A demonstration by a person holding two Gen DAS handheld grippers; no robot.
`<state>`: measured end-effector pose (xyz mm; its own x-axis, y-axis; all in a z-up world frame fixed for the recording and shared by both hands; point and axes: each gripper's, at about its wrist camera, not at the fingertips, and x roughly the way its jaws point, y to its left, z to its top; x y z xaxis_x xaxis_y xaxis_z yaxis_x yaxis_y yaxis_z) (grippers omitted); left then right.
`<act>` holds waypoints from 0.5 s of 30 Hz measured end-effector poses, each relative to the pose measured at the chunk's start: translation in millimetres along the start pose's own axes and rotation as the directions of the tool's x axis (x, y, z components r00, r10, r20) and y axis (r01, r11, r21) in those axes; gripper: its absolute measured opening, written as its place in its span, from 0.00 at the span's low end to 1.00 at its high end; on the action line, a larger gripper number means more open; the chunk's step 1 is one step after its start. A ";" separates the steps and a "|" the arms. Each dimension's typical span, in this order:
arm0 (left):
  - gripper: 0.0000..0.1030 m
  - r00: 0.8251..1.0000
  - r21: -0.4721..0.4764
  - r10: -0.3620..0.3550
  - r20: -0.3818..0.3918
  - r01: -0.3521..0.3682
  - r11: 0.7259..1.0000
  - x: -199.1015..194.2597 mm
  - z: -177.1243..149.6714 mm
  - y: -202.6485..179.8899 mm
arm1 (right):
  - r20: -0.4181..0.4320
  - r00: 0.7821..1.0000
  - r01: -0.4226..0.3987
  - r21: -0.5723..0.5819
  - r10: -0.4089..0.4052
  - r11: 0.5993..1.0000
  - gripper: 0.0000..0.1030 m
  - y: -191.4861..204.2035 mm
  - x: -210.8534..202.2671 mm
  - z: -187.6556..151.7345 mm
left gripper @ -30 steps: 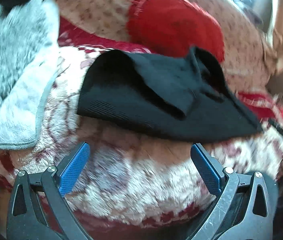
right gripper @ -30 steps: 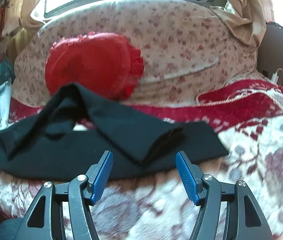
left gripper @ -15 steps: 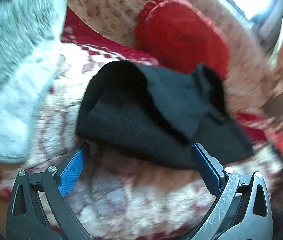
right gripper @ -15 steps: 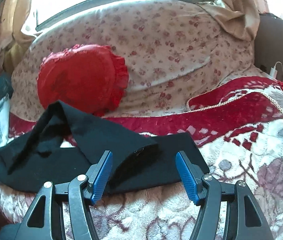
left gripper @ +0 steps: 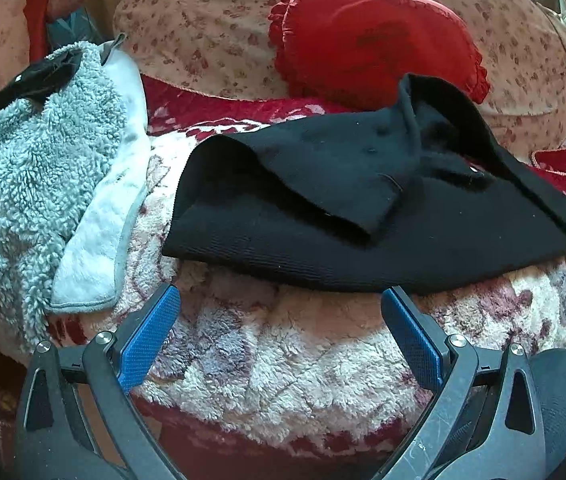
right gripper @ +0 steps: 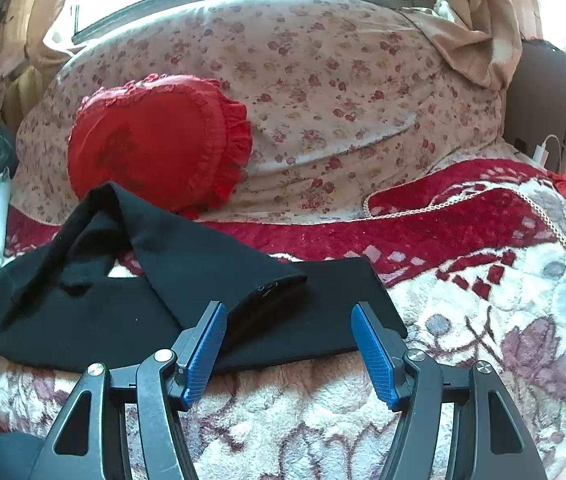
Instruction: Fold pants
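Note:
The black pants (left gripper: 363,216) lie on the fluffy red-and-white blanket (left gripper: 283,352), loosely folded with one leg draped back across the other. In the right wrist view the pants (right gripper: 131,312) stretch from the left to the middle. My left gripper (left gripper: 281,304) is open and empty, just short of the pants' near edge. My right gripper (right gripper: 289,322) is open and empty, its fingertips over the near edge of the pants by the leg cuffs.
A grey fleece garment (left gripper: 35,184) lies left of the pants. A red frilled cushion (right gripper: 155,140) leans on a floral duvet (right gripper: 323,80) behind them. A gold cord (right gripper: 555,232) crosses the blanket (right gripper: 483,320) at the right. A charger (right gripper: 541,152) sits far right.
The left gripper has pulled back and swung left, so the grey fleece shows more fully. The right gripper has moved forward, and its fingertips now overlap the pants' near edge. Both stay open.

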<state>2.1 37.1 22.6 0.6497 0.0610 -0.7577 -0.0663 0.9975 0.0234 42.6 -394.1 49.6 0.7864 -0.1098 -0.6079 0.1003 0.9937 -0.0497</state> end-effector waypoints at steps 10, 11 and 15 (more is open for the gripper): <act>0.98 1.000 -0.007 -0.008 -0.016 0.008 1.000 6.3 1.7 5.6 | 0.004 1.000 0.017 -0.028 -0.017 0.999 0.61 5.2 0.1 -0.9; 0.98 1.000 -0.005 -0.009 -0.015 0.009 1.000 6.5 1.6 5.5 | 0.002 1.000 0.016 -0.025 -0.016 1.000 0.61 4.9 0.2 -0.9; 0.98 1.000 -0.003 -0.020 -0.016 0.020 1.000 7.8 1.9 7.3 | 0.002 1.000 0.015 -0.026 -0.015 1.000 0.61 4.4 0.5 -0.6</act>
<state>8.1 44.9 18.2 0.6384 0.0402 -0.7686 -0.0556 0.9984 0.0061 43.1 -389.8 48.6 0.7860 -0.1244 -0.6055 0.0961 0.9922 -0.0791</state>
